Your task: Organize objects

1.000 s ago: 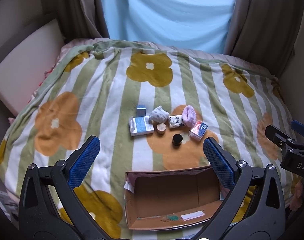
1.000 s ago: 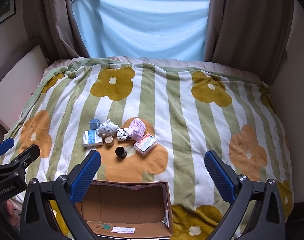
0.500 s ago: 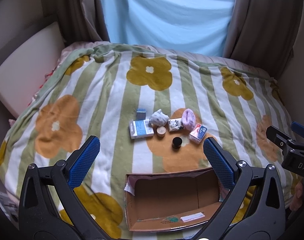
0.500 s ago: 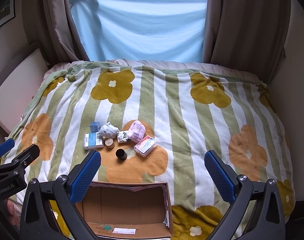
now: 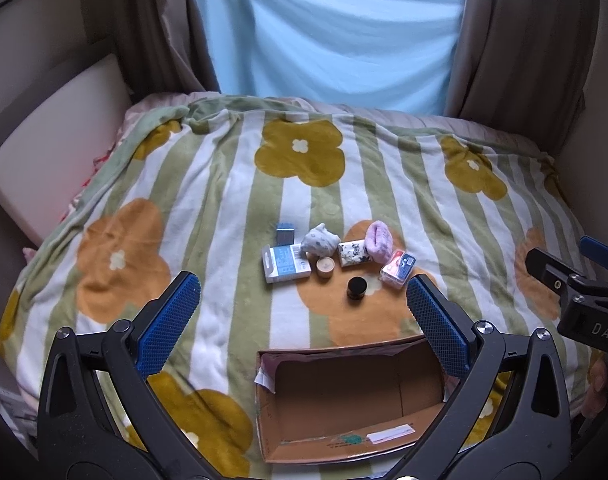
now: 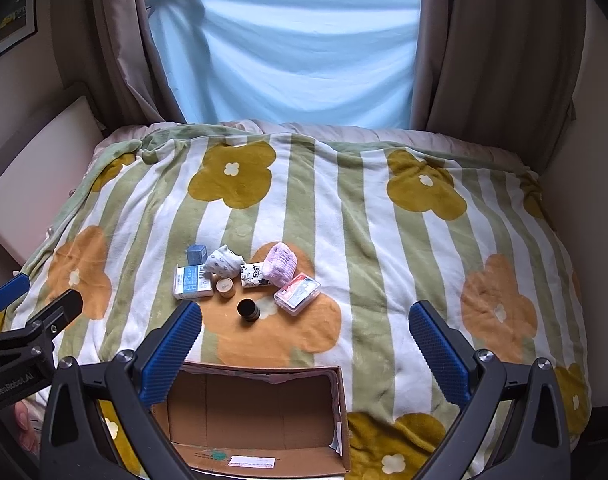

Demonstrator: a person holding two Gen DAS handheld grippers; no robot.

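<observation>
Small objects lie clustered on the striped flower blanket [image 5: 224, 208]: a white-blue carton [image 5: 284, 263], a small blue box [image 5: 285, 234], a grey-white sock bundle [image 5: 319, 239], a patterned pouch [image 5: 353, 254], a pink sock roll [image 5: 378, 237], a clear red-blue case [image 5: 398, 269], a tan round tin [image 5: 325, 267] and a black jar [image 5: 356, 287]. An open, empty cardboard box [image 5: 343, 396] sits nearer. My left gripper [image 5: 304, 320] is open above the box. My right gripper [image 6: 305, 338] is open, above the box [image 6: 256, 412] and right of it.
Brown curtains [image 6: 499, 60] and a light blue cloth [image 6: 288, 56] hang behind the bed. A cream cushion [image 5: 52, 160] leans at the left. The blanket stretches beyond the objects [image 6: 403, 248] to the far edge and right side.
Both grippers have drawn back and tilted up slightly, so the objects and box appear a little lower and smaller. Nothing has been grasped or moved on the blanket.
</observation>
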